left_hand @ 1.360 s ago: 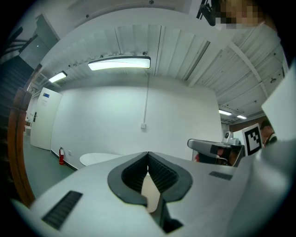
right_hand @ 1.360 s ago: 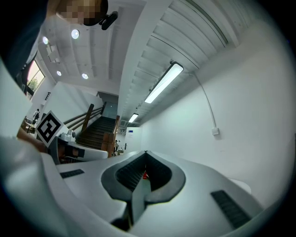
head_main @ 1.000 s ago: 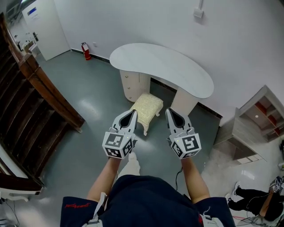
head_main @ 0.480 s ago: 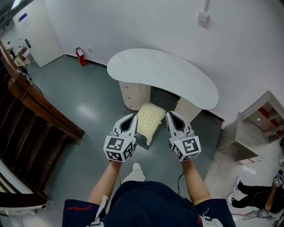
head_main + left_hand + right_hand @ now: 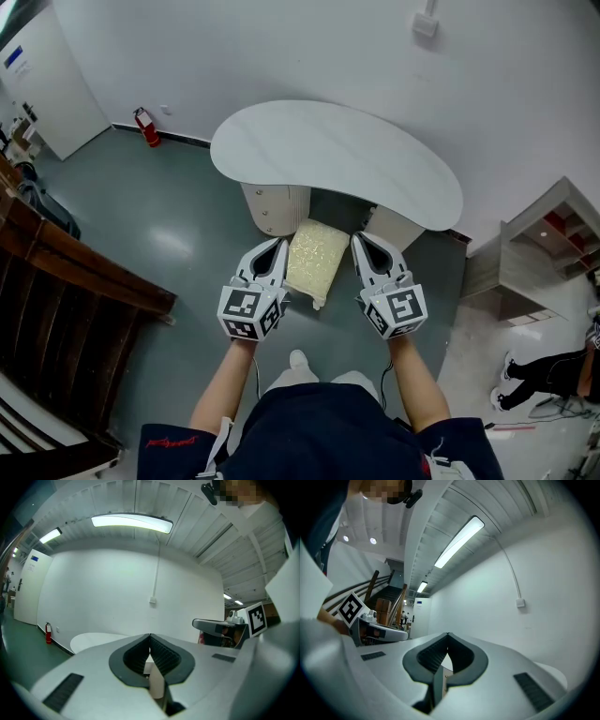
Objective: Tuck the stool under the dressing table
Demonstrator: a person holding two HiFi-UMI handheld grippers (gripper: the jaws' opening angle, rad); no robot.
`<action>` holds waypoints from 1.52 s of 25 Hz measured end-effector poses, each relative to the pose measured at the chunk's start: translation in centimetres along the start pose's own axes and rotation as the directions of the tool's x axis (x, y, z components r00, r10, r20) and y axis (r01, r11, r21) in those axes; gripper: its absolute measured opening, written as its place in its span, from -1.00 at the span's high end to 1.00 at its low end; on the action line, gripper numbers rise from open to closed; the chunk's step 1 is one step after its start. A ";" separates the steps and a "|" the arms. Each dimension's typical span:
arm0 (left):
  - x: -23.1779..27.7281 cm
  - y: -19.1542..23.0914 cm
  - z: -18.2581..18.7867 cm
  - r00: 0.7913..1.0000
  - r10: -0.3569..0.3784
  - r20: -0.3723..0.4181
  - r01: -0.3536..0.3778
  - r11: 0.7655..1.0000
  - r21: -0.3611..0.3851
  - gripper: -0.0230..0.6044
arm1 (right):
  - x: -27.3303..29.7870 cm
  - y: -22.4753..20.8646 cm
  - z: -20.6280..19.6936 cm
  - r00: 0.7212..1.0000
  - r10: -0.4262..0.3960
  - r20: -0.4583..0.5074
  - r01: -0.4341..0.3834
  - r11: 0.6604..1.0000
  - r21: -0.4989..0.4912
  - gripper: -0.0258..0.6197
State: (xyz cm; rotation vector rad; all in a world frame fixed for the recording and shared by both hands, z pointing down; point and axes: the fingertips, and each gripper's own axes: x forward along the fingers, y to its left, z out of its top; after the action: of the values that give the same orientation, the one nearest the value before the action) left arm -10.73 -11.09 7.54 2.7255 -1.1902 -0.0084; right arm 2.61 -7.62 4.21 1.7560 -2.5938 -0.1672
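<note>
Head view: left hand-held gripper (image 5: 278,247) and right hand-held gripper (image 5: 359,240), both closed empty, are flanking the cream cushioned stool (image 5: 314,259). They are likely lining it up to go under the white curved dressing table (image 5: 337,150).

The dressing table (image 5: 337,155) has a plain white top and cream sides. The stool (image 5: 316,258) has a pale yellow cushion with a fine pebbled pattern. The left gripper (image 5: 281,244) and right gripper (image 5: 356,239) are light grey, with black ribbed pads and black-and-white square markers. The floor (image 5: 178,216) is glossy grey-green. The fire extinguisher (image 5: 142,125) is red.
</note>
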 end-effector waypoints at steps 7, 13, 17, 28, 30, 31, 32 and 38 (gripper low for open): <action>2.5 1.7 -1.1 0.999 -0.029 -0.020 0.028 0.999 -0.022 0.87 | 2.0 -0.8 -2.2 0.999 -0.019 -0.046 0.019 1.000 0.010 0.88; 5.0 2.1 -2.2 0.998 -0.038 -0.047 0.039 0.999 0.022 0.88 | 3.6 -2.9 -3.8 0.998 -0.019 -0.060 0.020 1.000 0.015 0.88; 6.4 2.8 -3.9 0.997 -0.025 -0.068 0.027 0.999 0.033 0.87 | 4.9 -4.3 -5.8 0.997 -0.019 -0.079 0.022 0.999 0.037 0.88; 10.7 4.8 -9.8 0.995 -0.018 -0.094 0.021 0.999 0.034 0.87 | 7.3 -7.1 -12.1 0.995 0.004 -0.095 -0.001 1.000 0.030 0.88; 11.5 5.5 -11.4 0.996 -0.010 -0.093 0.013 0.999 0.029 0.88 | 7.8 -7.8 -13.9 0.995 0.004 -0.101 -0.001 1.000 0.025 0.88; 11.9 5.9 -12.2 0.996 -0.005 -0.093 0.007 1.000 0.027 0.87 | 8.0 -8.1 -14.8 0.994 0.003 -0.105 0.000 1.000 0.027 0.88; 12.2 6.3 -12.9 0.996 0.000 -0.093 0.003 1.000 0.025 0.87 | 8.3 -8.3 -15.6 0.994 0.004 -0.108 0.000 1.000 0.029 0.88; 13.8 7.7 -17.7 0.995 0.012 -0.098 -0.010 1.000 0.020 0.87 | 9.1 -9.2 -20.2 0.993 0.020 -0.114 -0.018 1.000 0.020 0.88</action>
State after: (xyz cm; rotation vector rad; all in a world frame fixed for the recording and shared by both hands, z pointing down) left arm -5.61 -23.60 27.05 2.7012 -1.1839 0.1373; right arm 9.00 -21.17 22.91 1.6929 -2.5387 -0.0407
